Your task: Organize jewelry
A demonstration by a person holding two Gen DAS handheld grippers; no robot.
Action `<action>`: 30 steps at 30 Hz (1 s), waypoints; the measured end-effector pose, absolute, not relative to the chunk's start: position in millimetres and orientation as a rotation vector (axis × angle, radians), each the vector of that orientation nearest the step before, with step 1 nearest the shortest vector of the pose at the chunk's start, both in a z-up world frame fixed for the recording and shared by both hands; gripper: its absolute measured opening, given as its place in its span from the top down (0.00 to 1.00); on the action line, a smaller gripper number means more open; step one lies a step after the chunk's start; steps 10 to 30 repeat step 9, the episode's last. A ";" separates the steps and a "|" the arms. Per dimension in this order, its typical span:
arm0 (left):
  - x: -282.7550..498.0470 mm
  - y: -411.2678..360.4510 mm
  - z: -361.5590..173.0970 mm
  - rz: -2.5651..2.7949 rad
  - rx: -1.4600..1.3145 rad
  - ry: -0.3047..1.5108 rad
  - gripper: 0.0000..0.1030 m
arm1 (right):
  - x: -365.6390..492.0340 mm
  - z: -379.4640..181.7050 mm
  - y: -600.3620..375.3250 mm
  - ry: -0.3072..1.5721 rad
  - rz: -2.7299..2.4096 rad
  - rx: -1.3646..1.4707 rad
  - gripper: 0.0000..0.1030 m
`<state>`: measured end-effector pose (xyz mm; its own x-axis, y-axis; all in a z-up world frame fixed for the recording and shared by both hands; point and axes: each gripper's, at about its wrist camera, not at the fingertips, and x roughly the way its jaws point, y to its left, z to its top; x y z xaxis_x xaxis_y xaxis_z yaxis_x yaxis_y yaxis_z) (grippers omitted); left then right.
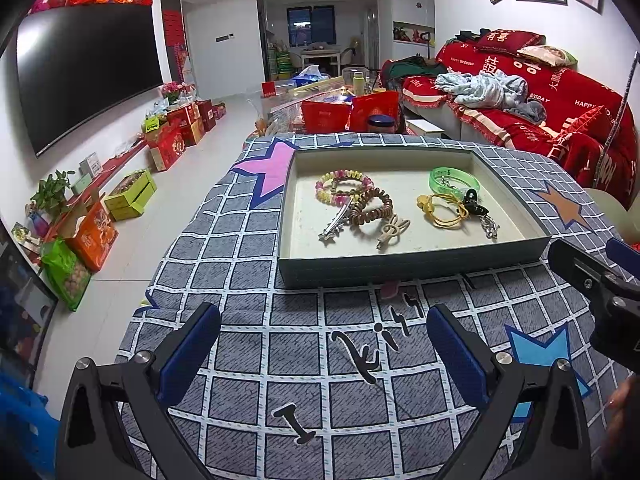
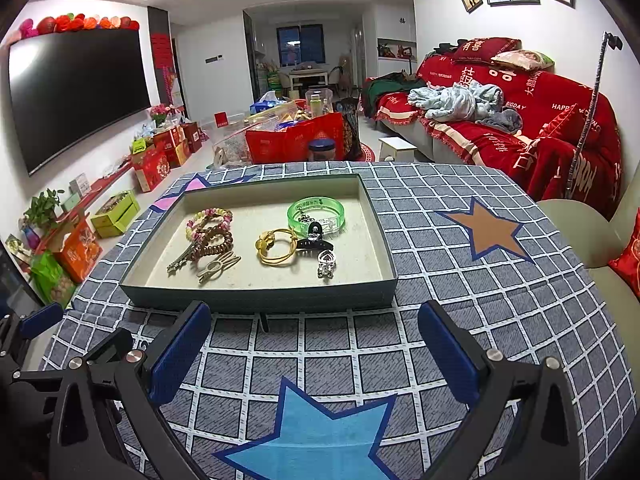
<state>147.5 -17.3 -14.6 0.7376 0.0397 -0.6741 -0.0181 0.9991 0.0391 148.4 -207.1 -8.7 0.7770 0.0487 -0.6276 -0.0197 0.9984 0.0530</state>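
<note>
Jewelry sits in two loose clusters inside a shallow grey tray point(image 2: 256, 294) on the desk point(image 2: 460, 280), which is covered by a checked cloth with stars. Left cluster: pink-and-yellow bead bracelet point(image 2: 210, 218), brown coil bracelet point(image 2: 214, 242), a metal hair clip point(image 2: 185, 258), a beige clip point(image 2: 218, 268). Right cluster: green bangle point(image 2: 316, 210), yellow rings point(image 2: 276, 250), black claw clip point(image 2: 314, 245), silver charm point(image 2: 326, 264). Pieces within each cluster overlap or touch. Step, judged: everything appears gathered in the tray; either the sort is about finished or no piece has yet been picked. A next move would need a reach forward over the near tray wall and a fine pinch on one item without dragging its neighbours. Left gripper point(image 1: 324, 348) and right gripper point(image 2: 314, 344): fingers spread wide, holding nothing, poised above the cloth short of the tray.
</note>
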 end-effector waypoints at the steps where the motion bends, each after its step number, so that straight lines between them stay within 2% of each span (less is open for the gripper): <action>1: 147.3 -17.6 -14.3 0.030 0.031 0.740 0.00 | 148.4 -8.7 -207.2 0.680 0.036 0.044 0.00; 30: 148.0 -17.8 -12.8 0.019 0.030 0.756 0.00 | 148.2 -8.8 -207.1 0.678 0.039 0.042 0.00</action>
